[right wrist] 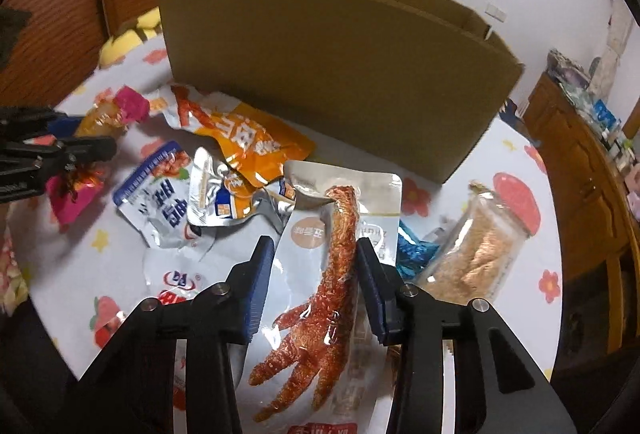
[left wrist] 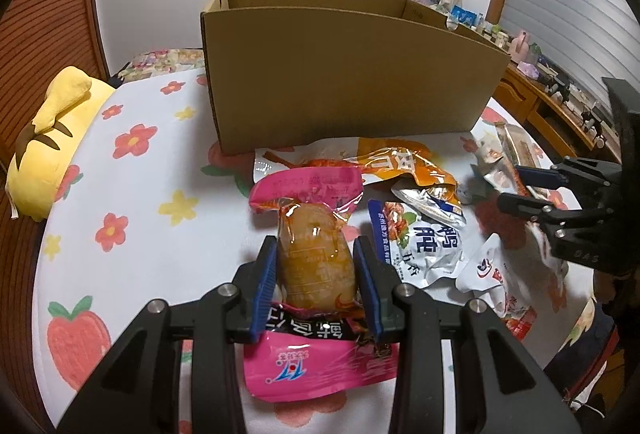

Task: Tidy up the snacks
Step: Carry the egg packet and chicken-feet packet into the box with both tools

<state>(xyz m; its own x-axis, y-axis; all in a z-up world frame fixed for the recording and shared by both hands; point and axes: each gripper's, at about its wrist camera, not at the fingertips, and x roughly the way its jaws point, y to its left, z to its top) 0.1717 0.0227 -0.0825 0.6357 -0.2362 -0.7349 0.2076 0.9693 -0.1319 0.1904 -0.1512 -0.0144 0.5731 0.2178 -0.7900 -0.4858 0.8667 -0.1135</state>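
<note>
floral bedspread, wooden dresser

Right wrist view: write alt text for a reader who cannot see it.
The right hand-held gripper straddles a clear packet holding a red chicken foot, lying on a flower-print cloth. More snack packets lie scattered to the left, a bag of brown crisps to the right, and an open cardboard box stands behind.

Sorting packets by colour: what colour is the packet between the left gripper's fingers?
Pink packet, with a clear window; left wrist view.
</note>
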